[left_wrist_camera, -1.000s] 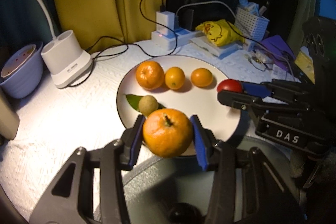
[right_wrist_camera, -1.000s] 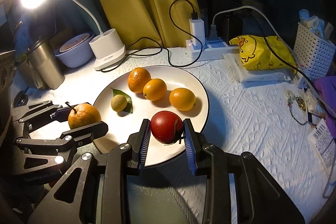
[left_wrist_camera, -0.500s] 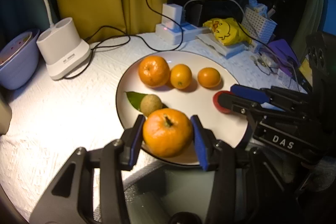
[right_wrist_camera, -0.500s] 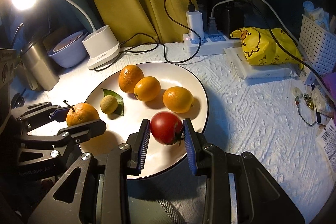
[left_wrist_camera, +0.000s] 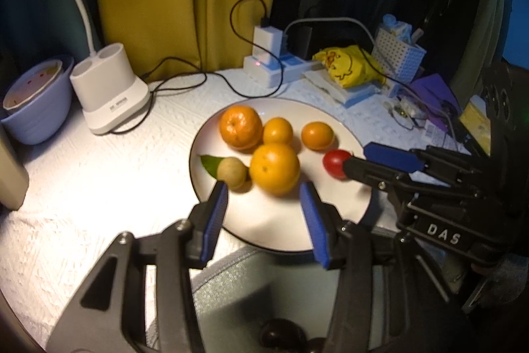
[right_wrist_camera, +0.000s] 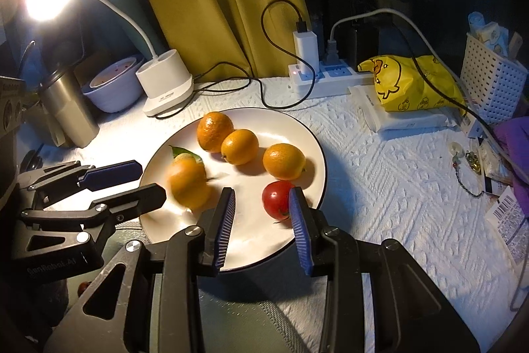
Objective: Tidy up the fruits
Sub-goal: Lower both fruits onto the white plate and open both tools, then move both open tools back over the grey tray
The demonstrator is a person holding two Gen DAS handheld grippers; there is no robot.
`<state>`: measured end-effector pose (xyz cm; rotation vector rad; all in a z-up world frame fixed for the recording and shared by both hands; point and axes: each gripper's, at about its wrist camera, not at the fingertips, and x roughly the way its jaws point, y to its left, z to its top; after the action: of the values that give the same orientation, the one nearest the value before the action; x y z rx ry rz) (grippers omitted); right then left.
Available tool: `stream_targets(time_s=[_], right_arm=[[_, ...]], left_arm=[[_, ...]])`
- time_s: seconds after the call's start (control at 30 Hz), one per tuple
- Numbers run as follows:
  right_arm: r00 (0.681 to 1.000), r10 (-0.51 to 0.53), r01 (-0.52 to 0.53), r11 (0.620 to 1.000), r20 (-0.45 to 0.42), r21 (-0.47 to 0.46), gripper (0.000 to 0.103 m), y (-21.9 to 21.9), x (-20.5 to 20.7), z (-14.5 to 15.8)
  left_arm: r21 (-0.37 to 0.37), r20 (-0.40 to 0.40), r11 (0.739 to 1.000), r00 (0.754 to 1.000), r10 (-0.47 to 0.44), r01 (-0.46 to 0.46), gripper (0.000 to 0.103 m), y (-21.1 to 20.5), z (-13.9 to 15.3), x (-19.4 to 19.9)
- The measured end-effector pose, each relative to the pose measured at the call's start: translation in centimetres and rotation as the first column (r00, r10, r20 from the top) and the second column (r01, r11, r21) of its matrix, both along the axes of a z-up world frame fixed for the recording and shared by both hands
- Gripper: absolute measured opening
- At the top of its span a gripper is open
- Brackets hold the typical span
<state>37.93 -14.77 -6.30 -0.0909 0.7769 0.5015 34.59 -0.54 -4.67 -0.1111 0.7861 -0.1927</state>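
A white plate [left_wrist_camera: 291, 230] [right_wrist_camera: 297, 121] holds several oranges, a small green-brown fruit [left_wrist_camera: 232, 173] with a leaf, and a red tomato [left_wrist_camera: 335, 163] [right_wrist_camera: 277, 199]. My left gripper [left_wrist_camera: 264, 214] [right_wrist_camera: 132, 184] is open; the large orange [left_wrist_camera: 274, 168] [right_wrist_camera: 188, 186] it released lies on the plate just ahead of its fingertips, motion-blurred in the right wrist view. My right gripper [right_wrist_camera: 261, 214] [left_wrist_camera: 367, 159] is open; the tomato sits on the plate by its right finger.
A white lamp base [left_wrist_camera: 110, 93] [right_wrist_camera: 167, 83], a lilac bowl [left_wrist_camera: 36, 101], a power strip with cables [right_wrist_camera: 317, 78], a yellow bag [right_wrist_camera: 413, 81], a white basket [right_wrist_camera: 492, 75] and a steel cup [right_wrist_camera: 67, 111] stand around the plate on the white cloth.
Both grippers have opened. The large orange left the left gripper and rolled onto the plate toward the other oranges. The tomato now rests on the plate.
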Motion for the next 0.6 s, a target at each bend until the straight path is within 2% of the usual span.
stream_targets(time_s=[0.6], right_arm=[[0.999,0.020,-0.020,1.000,0.046,-0.009,0.036,1.3,-5.4,2.7]], left_arm=[[-0.009,0.065,1.000,0.998,0.009,-0.008,0.047,1.2,2.6,-5.6]])
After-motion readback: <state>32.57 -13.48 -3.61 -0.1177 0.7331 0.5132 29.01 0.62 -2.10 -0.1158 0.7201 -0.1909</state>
